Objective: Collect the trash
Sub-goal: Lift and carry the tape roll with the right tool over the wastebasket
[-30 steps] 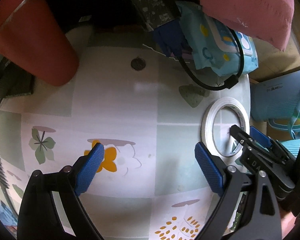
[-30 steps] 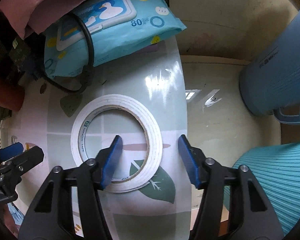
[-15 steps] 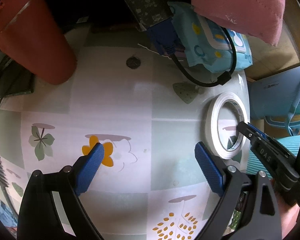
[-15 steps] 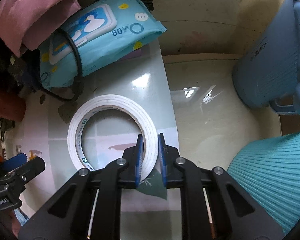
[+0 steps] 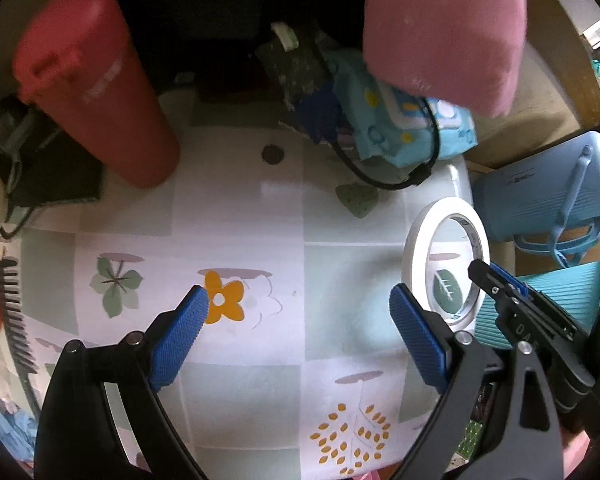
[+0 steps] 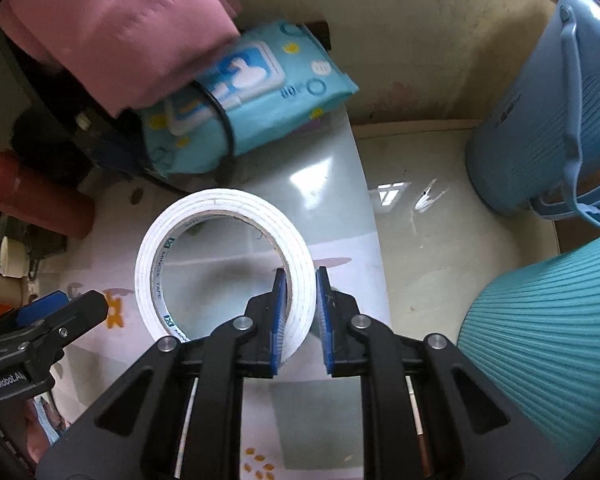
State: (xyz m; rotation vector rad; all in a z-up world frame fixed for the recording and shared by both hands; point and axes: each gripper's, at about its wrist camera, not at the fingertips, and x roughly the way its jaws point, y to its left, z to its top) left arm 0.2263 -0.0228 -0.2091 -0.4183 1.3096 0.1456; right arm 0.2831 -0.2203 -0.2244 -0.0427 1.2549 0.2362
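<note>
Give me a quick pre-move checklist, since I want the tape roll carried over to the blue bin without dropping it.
1. Right gripper shut on the tape roll, one finger inside the ring, one outside: ok.
2. Roll clear of the table: looks tilted up, partly lifted; cannot tell.
3. Left gripper open, holding nothing, off to the side: ok.
4. Black cable apart from the roll: ok.
5. Blue bin in view on the right, on the floor: ok.
6. Bin opening unobstructed: cannot tell.

"MINGIX TAPE" inside tape roll (image 6: pixel 162 280), "GenRobot.AI" on left tool (image 6: pixel 40 332)
</note>
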